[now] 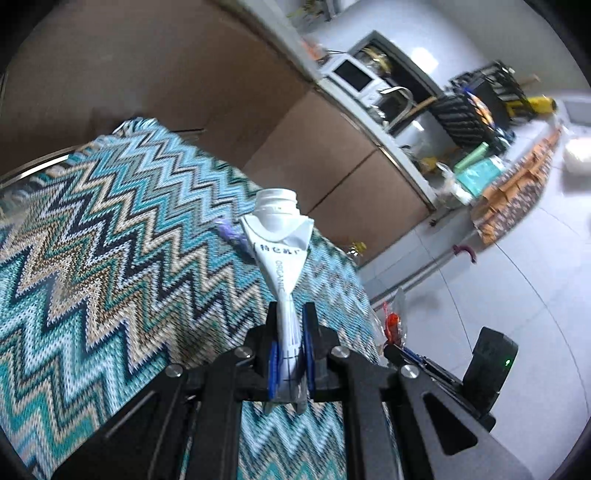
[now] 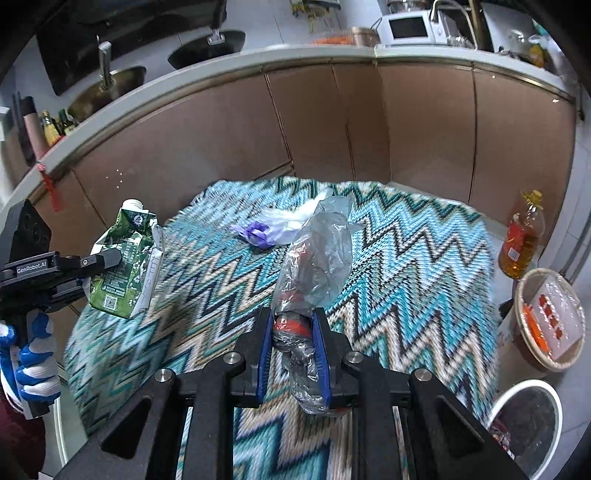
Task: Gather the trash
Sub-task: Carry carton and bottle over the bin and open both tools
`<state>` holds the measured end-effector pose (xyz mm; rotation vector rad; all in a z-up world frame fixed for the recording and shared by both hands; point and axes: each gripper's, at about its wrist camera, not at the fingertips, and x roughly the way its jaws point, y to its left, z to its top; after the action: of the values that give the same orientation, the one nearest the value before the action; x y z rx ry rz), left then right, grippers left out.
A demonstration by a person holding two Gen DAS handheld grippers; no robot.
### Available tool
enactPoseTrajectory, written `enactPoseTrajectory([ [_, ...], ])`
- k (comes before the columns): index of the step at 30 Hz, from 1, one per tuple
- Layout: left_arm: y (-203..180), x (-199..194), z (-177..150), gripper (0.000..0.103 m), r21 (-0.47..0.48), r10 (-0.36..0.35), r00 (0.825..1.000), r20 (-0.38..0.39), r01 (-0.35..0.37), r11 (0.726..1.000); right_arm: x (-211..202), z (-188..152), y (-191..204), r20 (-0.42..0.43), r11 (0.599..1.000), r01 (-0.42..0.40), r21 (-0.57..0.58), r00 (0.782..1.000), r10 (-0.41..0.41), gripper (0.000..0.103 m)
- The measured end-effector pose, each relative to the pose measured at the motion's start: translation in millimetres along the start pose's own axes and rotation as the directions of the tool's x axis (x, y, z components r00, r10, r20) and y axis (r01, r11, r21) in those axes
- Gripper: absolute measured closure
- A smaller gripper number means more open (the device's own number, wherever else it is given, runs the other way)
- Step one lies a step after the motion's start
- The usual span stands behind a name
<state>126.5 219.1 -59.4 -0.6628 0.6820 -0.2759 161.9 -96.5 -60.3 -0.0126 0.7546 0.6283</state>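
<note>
1. Right gripper, nearest in its own camera at 6 o'clock: clenched on a crumpled clear plastic wrapper, blue pads pressing both sides of a red-and-grey wad low in the film, loose end standing up toward 12 o'clock.
2. Left gripper, nearest in the left wrist view: clamped on a flattened milk carton, squeezed thin between the blue pads, white screw spout pointing to 12 o'clock, "ORGANIC" printed down the white edge.
3. Same carton seen from the right wrist at 9 o'clock: green printed face, crushed, gripped by the left tool's black finger, raised off the cloth; blue-and-white gloved hand on the handle at 8 o'clock.
4. Zigzag teal, black and beige tablecloth spread beneath both tools.
5. White-rimmed bin with a dark liner at 4 o'clock, off the cloth's edge on the floor; above it, at 3 o'clock, a brown bowl holding a clear tray with red pieces.
6. Purple scrap lying on the cloth at 11 o'clock of the wrapper, touching a thin white plastic bag just beyond.
7. Oil bottle with a yellow cap, upright at 2 o'clock beside the cloth.
8. Brown cabinet doors behind, counter above; white microwave at 1 o'clock, dark wok at 11 o'clock.
</note>
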Motion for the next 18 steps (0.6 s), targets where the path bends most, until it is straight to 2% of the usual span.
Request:
enactPoseTrajectory([
  [10,-79.3,-33.6,-30.8,0.093,0.136,-0.076,0.997,0.002,0.075,0.988,-95.4,-29.2,-3.4,0.116,0.998,0.052,0.035,0.992,-0.056,0.084],
  [18,-140.8,-44.2,-56.8,0.093,0.284,-0.042,0.999,0.023,0.034,0.958,-150.1,-51.3,-16.1,0.177,0.991,0.115,0.068,0.976,-0.125,0.084],
])
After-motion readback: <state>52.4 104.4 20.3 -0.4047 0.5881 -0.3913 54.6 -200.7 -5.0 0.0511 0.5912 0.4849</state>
